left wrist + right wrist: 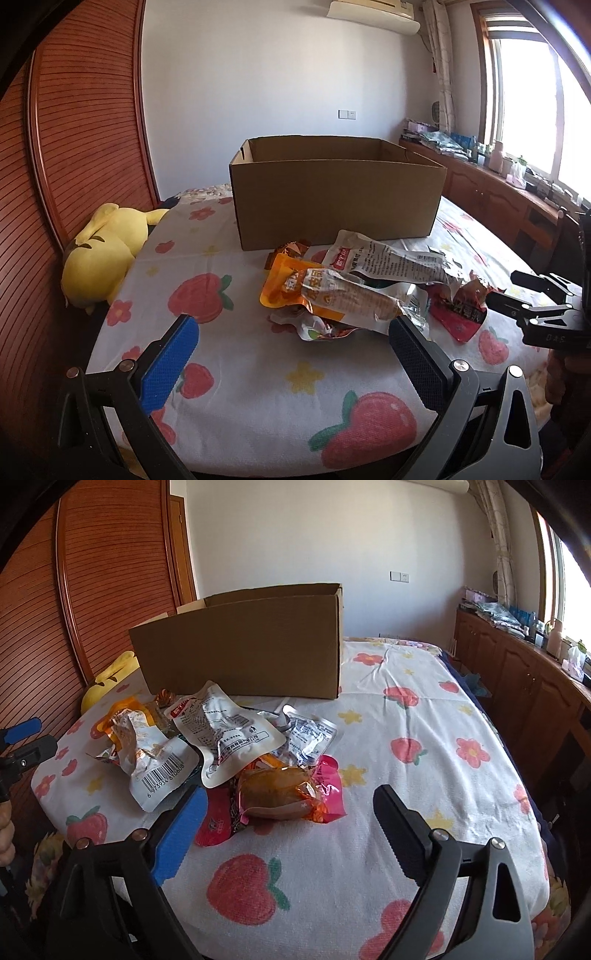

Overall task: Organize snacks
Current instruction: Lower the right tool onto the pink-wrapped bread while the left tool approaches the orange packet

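Observation:
A pile of snack packets lies on the strawberry-print bedsheet [258, 387] in front of an open brown cardboard box [336, 199]. The pile holds an orange packet [295, 288], a silver-white pouch [388, 258] and a red packet [458, 314]. My left gripper [291, 339] is open and empty, just short of the pile. In the right wrist view my right gripper [290, 812] is open and empty, with an orange-brown wrapped snack [280, 792] and a pink packet [328, 786] between its fingertips, near the left finger. The box [251, 657], the silver pouch [221, 731] and a barcode packet [155, 760] lie beyond.
A yellow plush toy [99, 251] lies at the bed's left edge against the wooden headboard [81, 129]. A wooden cabinet [491, 192] with clutter runs under the window on the right. The right gripper shows at the left wrist view's right edge [543, 306].

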